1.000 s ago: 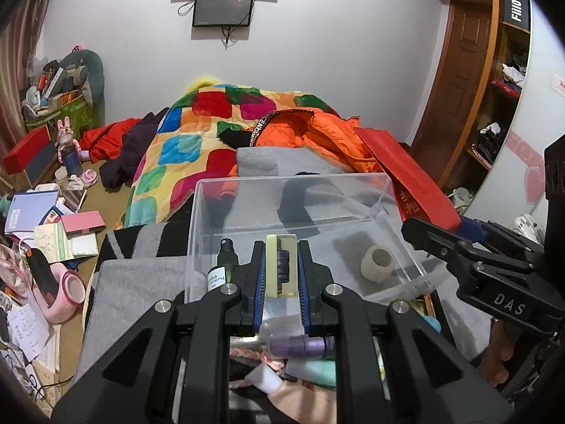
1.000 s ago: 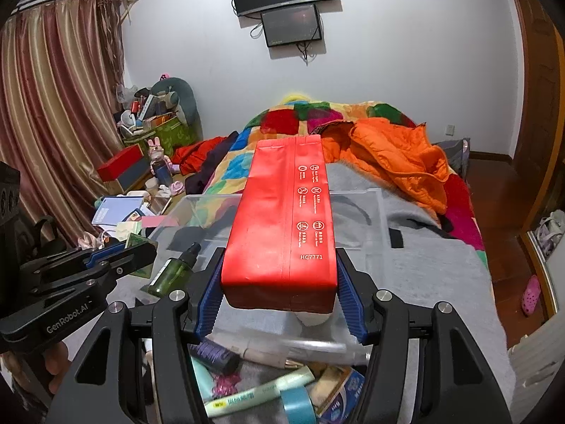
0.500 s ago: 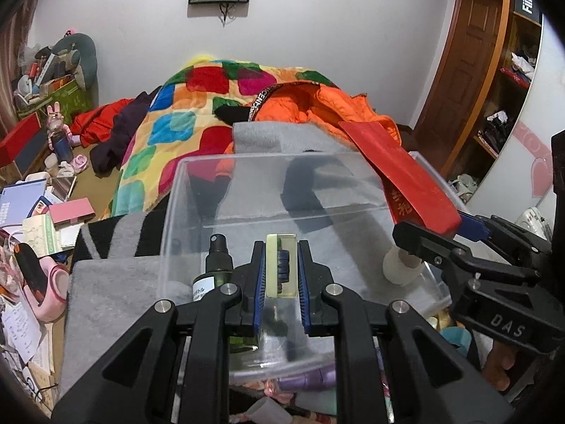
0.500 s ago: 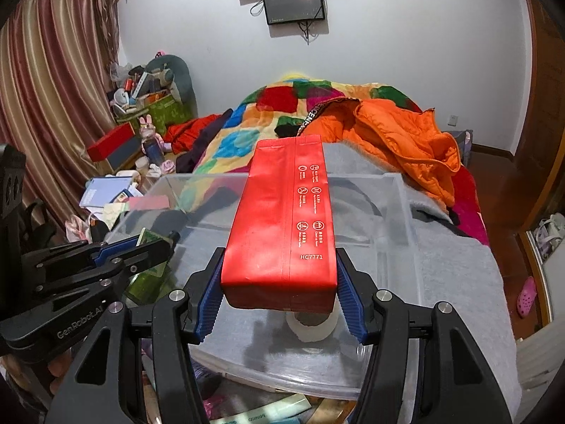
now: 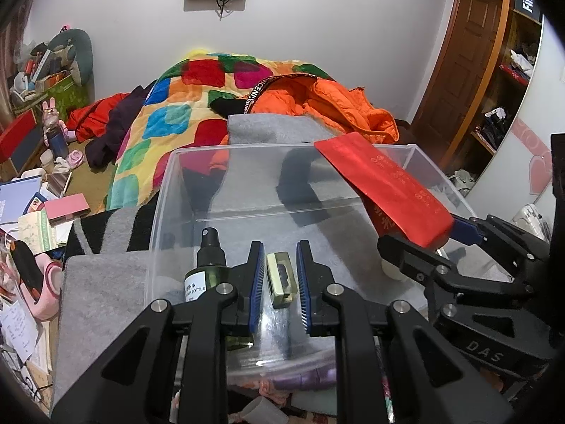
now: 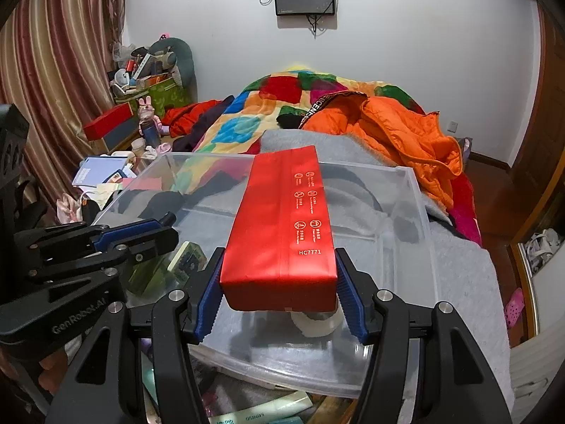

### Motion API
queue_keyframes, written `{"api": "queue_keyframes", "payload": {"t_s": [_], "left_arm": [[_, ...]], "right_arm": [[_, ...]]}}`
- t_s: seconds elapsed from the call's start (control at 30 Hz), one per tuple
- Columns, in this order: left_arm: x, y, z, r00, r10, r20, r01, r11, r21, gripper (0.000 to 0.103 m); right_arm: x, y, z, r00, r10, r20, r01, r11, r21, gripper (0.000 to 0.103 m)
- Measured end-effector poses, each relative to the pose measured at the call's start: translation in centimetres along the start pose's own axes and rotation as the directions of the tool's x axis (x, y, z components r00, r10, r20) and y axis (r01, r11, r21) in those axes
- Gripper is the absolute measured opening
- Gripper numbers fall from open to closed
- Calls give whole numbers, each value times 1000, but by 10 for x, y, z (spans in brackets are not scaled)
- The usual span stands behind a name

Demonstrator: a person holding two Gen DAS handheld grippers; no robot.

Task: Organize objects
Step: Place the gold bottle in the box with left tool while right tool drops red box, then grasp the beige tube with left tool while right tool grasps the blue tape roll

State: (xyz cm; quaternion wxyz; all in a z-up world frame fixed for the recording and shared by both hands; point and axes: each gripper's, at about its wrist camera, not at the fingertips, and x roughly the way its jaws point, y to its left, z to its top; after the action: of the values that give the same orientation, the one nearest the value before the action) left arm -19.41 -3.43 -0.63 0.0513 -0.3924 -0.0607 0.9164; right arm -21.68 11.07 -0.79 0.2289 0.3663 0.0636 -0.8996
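A clear plastic bin [image 5: 166,212] [image 6: 420,212] stands on a grey blanket on the bed. My left gripper [image 5: 279,275] is open over the bin's near edge; a small pale green box [image 5: 280,280] lies in the bin between its spread fingers, which do not touch it. The box also shows in the right wrist view [image 6: 187,259]. A dark green spray bottle [image 5: 206,268] stands in the bin beside it. My right gripper [image 6: 279,300] is shut on a long red pouch [image 6: 286,226] [image 5: 385,190] and holds it above the bin. A roll of white tape [image 6: 316,323] lies in the bin under the pouch.
Loose tubes and toiletries [image 6: 261,413] lie in front of the bin. An orange jacket [image 6: 395,134] and a patchwork quilt [image 5: 183,113] lie behind it. Books, boxes and a pink box [image 5: 65,206] crowd the floor on the left. A wooden door and shelves [image 5: 494,70] stand on the right.
Both grippers have moved forward and down over the bin. My left gripper has opened and let go of the small green box, which now lies in the bin. The right still holds the pouch.
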Motion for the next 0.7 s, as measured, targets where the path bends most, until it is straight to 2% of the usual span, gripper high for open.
{"api": "queue_keyframes", "payload": {"t_s": [0.03, 0.1, 0.17, 0.33, 0.47, 0.6, 0.7], "left_arm": [[-3, -1, 0, 1000, 3, 5, -3, 1000, 2, 23], [-9, -3, -1, 1000, 12, 19, -12, 1000, 13, 38], [-16, -5, -1, 999, 19, 36, -20, 1000, 18, 46], [-32, -4, -2, 998, 17, 53, -17, 1000, 12, 50], [-46, -6, -6, 997, 42, 68, -43, 999, 17, 64], [-58, -10, -15, 994, 68, 80, -71, 997, 31, 73], [-64, -11, -26, 993, 85, 80, -89, 995, 43, 76]], "right_arm": [[-1, 0, 0, 1000, -3, 1, 3, 1000, 0, 55], [-5, 0, 0, 1000, -7, 4, 7, 1000, 2, 55], [-10, -1, 1, 1000, -9, 10, 9, 1000, 11, 55], [-28, 1, -1, 998, -43, 43, 43, 999, 3, 65], [-44, -1, -5, 996, -59, 68, 59, 998, 0, 73], [-59, -4, -10, 994, -66, 84, 65, 998, 5, 74], [-68, -7, -17, 993, -72, 90, 72, 997, 5, 74]]}}
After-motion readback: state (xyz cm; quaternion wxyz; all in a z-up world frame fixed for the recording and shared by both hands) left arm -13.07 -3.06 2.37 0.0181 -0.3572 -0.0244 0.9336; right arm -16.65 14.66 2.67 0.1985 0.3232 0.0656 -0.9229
